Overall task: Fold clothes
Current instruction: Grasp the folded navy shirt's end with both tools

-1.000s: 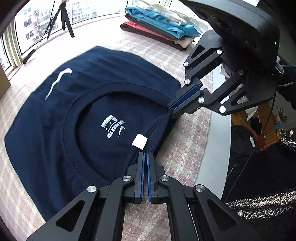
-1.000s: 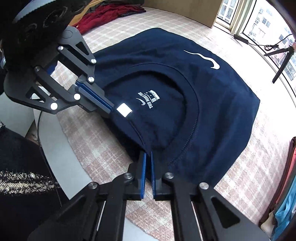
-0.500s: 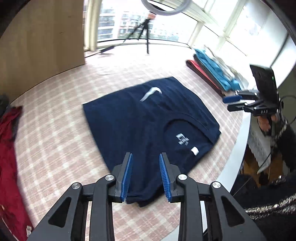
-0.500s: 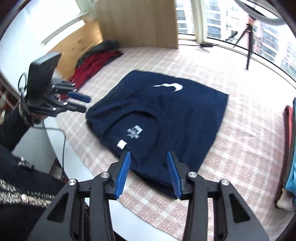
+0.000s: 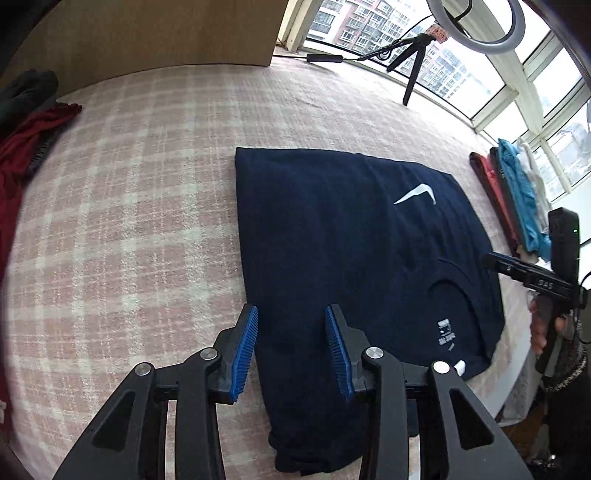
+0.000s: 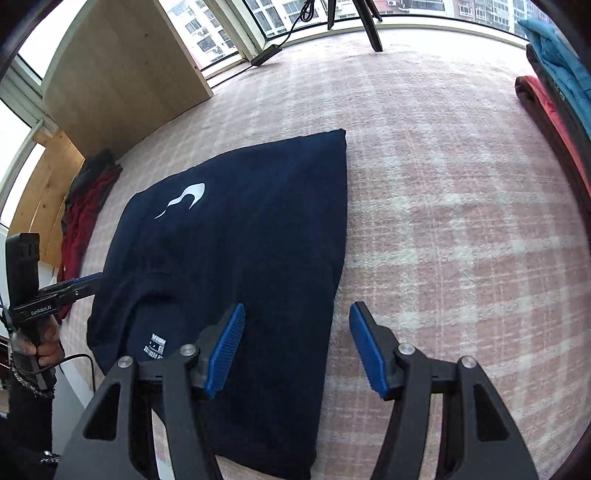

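Above the folded navy shirt [image 5: 332, 236] — both grippers spread, empty.

Table cover: pink-and-cream checked cloth [image 5: 129, 221] spread over the whole surface.
Far edge: black tripod [image 5: 413, 62] carrying a ring light [image 5: 476, 33], standing by the windows [image 5: 369, 22].
Behind, left: plain wooden board [image 5: 155, 33] propped upright.
Cable: black power lead [image 5: 325, 58] lying along the window sill.
Outside: apartment blocks seen through the glass.
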Demonstrator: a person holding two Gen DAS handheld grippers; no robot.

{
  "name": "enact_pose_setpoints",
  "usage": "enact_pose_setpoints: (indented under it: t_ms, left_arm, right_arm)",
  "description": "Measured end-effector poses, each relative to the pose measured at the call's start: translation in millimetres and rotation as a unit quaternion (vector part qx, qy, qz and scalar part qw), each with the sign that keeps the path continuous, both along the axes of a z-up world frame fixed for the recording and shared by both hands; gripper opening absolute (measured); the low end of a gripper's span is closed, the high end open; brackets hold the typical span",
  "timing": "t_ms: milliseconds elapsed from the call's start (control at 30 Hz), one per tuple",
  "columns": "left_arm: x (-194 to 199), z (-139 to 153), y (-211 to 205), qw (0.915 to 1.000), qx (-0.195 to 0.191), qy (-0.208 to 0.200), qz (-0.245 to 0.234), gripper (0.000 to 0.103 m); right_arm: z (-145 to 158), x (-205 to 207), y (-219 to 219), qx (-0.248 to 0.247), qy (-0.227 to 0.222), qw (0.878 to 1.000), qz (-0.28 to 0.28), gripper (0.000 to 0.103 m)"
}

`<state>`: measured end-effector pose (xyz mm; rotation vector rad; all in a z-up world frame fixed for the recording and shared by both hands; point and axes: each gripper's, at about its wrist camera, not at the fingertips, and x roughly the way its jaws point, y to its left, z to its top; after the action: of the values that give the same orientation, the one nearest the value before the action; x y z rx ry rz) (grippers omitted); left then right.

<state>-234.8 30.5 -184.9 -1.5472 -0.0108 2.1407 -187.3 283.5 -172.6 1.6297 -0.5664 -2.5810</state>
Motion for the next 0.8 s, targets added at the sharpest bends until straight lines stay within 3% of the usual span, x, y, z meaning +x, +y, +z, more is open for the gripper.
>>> enact_pose_setpoints:
  t_ms: [200,433,500,667,800]
  left_arm:
    - [2.0,-4.7,9.9,0.9985,-0.047,0.022,0.016,0.042]
    - [4.1,-10.0,8.3,0.997,-0.064,0.021,0.038,0.058]
    - [4.8,-10.9,9.2,0.9965,-0.07,0.024,0.038,0.06]
    - [7.4,-13.0,10.4,0.9959,-0.075,0.038,0.035,0.064]
    - [6.7,-13.5,11.1,0.9956,-0.078,0.04,0.033,0.065]
  right_arm:
    - [-2.9,-10.2,-1.2,0.008,0.015,1.0,-0.024,0.058]
    - [-12.4,-11.4,-11.6,0.033,0.002,0.999,-0.012,0.059]
    - [-14.0,-12.9,-14.9,0.034,0.007,0.999,-0.009,0.067]
    - [-17.1,-15.5,-38.8,0.11,0.001,0.994,0.014,0.071]
    - [-17.2,-15.7,-41.8,0.121,-0.002,0.993,0.0,0.071]
